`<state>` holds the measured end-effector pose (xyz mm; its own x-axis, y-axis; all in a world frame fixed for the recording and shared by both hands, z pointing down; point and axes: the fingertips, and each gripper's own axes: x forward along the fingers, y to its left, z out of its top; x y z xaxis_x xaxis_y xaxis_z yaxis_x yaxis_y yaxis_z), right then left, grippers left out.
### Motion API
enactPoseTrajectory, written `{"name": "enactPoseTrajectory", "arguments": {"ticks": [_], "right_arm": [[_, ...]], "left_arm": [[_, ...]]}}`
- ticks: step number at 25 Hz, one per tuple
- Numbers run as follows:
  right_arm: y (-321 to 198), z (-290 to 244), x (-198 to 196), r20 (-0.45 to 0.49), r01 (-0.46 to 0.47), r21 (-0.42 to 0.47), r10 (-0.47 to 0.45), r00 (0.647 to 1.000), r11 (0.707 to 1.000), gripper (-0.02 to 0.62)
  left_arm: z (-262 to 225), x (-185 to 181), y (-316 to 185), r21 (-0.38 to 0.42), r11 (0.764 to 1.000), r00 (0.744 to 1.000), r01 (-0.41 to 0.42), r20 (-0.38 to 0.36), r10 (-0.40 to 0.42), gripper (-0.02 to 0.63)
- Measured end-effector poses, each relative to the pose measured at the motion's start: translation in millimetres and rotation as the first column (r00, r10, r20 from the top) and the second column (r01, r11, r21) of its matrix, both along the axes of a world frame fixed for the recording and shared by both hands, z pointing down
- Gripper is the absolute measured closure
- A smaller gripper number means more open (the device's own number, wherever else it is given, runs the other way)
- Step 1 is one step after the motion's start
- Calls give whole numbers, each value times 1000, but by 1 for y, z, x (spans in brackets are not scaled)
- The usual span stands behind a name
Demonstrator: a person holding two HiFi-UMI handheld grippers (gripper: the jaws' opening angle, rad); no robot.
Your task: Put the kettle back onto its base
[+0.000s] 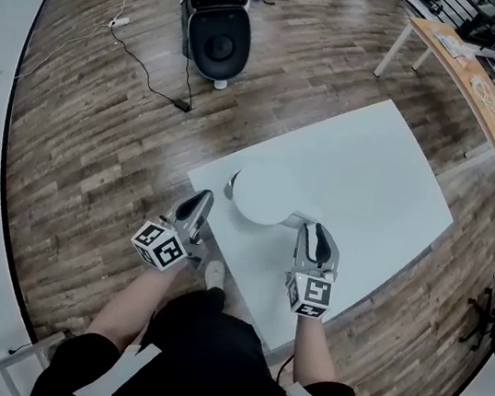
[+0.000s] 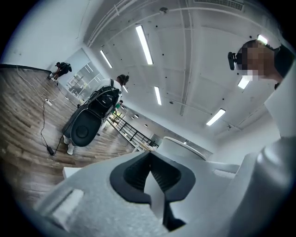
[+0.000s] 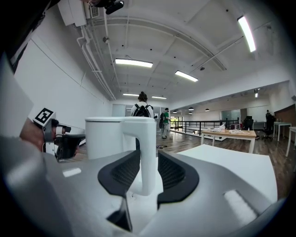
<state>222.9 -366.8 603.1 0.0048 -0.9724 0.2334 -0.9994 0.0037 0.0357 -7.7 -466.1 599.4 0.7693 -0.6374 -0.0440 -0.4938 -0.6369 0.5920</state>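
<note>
We hold the left claw clenched on nothing, just near-left of the white kettle. The kettle stands upright on the white surface, towards its near-left corner. The right claw is released, its jaws apart on either side of the kettle handle without pressing it.

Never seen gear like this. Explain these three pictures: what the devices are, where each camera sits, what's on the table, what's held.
There is no robot: a person holds a two-jaw gripper in each hand. The head view comes from a camera on the person's head, looking down. The other two views come from cameras riding on each gripper. A white kettle stands on the white table. The left gripper is shut and empty. The right gripper is open, with the kettle's handle between its jaws but not gripped.
</note>
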Motion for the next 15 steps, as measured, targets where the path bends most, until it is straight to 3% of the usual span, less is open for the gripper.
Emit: {"name": "enactPoseTrajectory", "arguments": {"ticks": [5, 10, 15], "right_arm": [[29, -14, 1, 20, 19, 37, -20, 1000, 999, 480], [78, -35, 1, -38, 81, 53, -79, 996, 995, 501], [127, -57, 11, -36, 72, 89, -69, 997, 993, 515]], "left_arm": [[-13, -7, 33, 41, 999, 1000, 24, 14, -24, 612], [-13, -2, 81, 64, 998, 998, 27, 48, -30, 612], [-30, 8, 126, 101, 995, 999, 20, 36, -24, 611]]}}
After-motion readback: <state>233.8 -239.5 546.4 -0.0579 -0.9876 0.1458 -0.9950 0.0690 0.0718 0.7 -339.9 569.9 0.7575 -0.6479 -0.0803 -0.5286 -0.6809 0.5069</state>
